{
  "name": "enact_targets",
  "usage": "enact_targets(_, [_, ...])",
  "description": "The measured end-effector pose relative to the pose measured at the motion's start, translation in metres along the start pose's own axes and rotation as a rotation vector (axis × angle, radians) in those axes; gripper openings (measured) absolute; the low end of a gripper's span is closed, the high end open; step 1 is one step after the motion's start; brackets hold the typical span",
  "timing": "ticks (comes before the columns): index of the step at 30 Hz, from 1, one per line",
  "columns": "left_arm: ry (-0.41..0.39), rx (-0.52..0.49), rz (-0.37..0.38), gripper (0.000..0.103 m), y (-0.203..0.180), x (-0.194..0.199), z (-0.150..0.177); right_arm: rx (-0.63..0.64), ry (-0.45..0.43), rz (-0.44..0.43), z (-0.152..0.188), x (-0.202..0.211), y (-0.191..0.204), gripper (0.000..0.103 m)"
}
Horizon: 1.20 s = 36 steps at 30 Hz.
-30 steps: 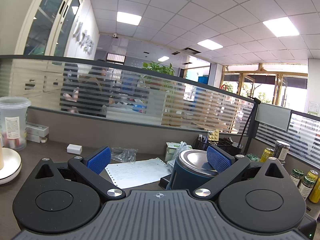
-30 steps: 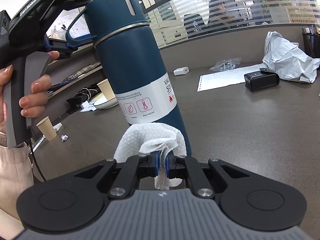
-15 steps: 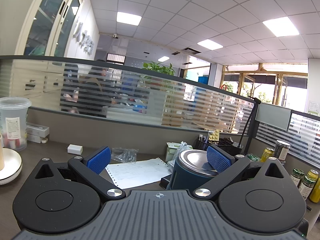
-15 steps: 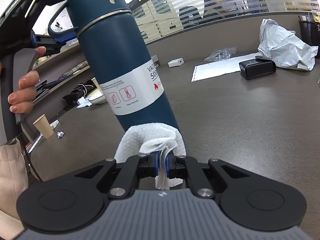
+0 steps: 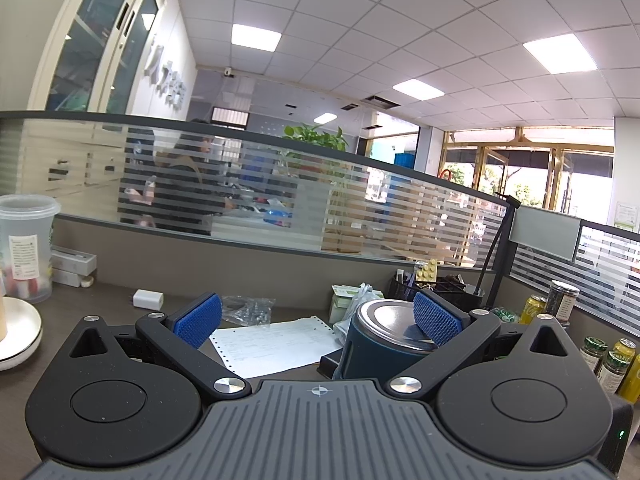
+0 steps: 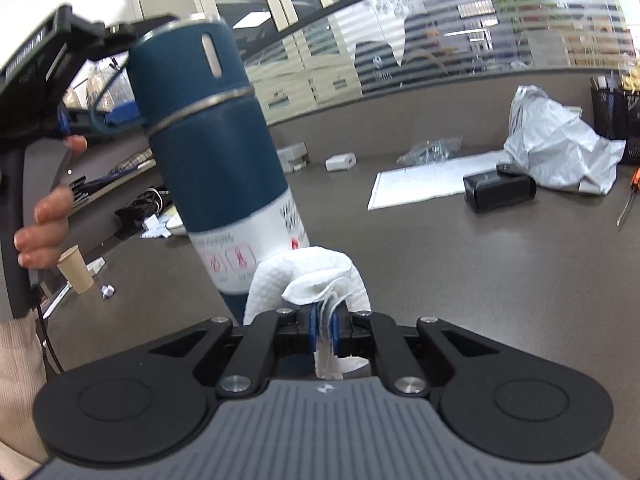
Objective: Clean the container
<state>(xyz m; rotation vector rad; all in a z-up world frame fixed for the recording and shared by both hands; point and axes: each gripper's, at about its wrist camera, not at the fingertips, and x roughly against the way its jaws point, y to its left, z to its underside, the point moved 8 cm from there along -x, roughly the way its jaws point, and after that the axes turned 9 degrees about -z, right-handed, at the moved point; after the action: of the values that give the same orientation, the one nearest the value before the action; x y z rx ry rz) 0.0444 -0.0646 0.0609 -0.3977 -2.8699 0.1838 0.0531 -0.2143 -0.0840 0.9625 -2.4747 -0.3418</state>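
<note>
A dark blue vacuum flask (image 6: pixel 216 160) with a white label stands tilted over the brown desk; its steel-topped lid (image 5: pixel 386 328) shows in the left wrist view. My left gripper (image 5: pixel 316 318) has its jaws wide apart, and its right finger (image 5: pixel 434 322) hooks through the flask's loop handle (image 6: pixel 116 118) at the lid. My right gripper (image 6: pixel 324 326) is shut on a folded white paper towel (image 6: pixel 308 280), which presses against the flask's lower body below the label.
On the desk (image 6: pixel 460 280) lie a printed sheet (image 6: pixel 420 182), a black case (image 6: pixel 500 192), a white plastic bag (image 6: pixel 560 156), a white adapter (image 6: pixel 340 161) and a paper cup (image 6: pixel 76 270). Bottles and cans (image 5: pixel 608 360) stand at the right in the left wrist view. A glass partition (image 5: pixel 280 200) backs the desk.
The flask has tilted and shifted in the right wrist view, now blurred with motion. The towel stays pressed low on its body. The left gripper's view is almost unchanged.
</note>
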Motion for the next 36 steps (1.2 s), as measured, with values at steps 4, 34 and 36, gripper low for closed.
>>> enact_targets(4, [0.001, 0.001, 0.002, 0.103, 0.0, 0.0, 0.0, 0.01, -0.049, -0.008, -0.015, 0.003, 0.001, 0.009])
enact_targets(34, [0.003, -0.001, 0.006, 0.103, -0.001, 0.001, 0.0, -0.054, 0.101, 0.031, 0.029, -0.024, -0.017, 0.009])
enact_targets(36, [0.003, -0.002, 0.006, 0.103, -0.001, 0.001, 0.0, -0.058, 0.095, 0.032, 0.028, -0.022, -0.017, 0.009])
